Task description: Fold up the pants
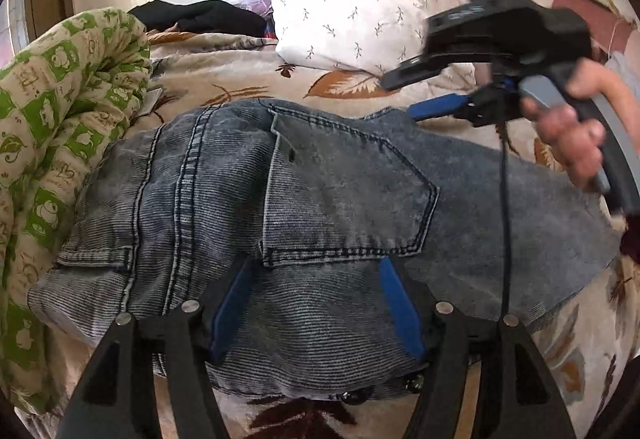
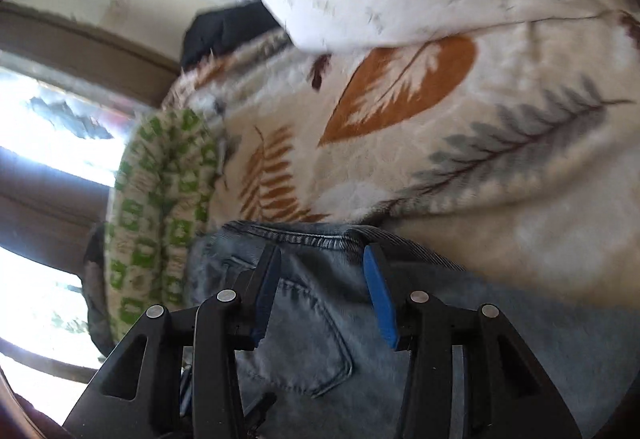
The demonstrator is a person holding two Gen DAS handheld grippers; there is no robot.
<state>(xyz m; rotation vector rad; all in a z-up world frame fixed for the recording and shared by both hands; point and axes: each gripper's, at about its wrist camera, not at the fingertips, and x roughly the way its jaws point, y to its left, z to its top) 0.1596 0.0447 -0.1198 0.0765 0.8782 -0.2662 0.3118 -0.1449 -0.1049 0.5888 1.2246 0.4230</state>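
With both the left gripper (image 1: pixel 316 267) and right gripper (image 2: pixel 320 259) spread apart and gripping nothing over the jeans (image 1: pixel 320 199) lying on the bedspread (image 2: pixel 460 179), a shallow pinch may catch only the top layer and skew the fold.

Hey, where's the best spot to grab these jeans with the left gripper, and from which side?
Probably the waistband edge of the jeans, nearest the open left gripper. Come in low from the near side, one finger under and one over: the denim lies flat on the blanket, and that thick stitched edge gives the firmest hold.
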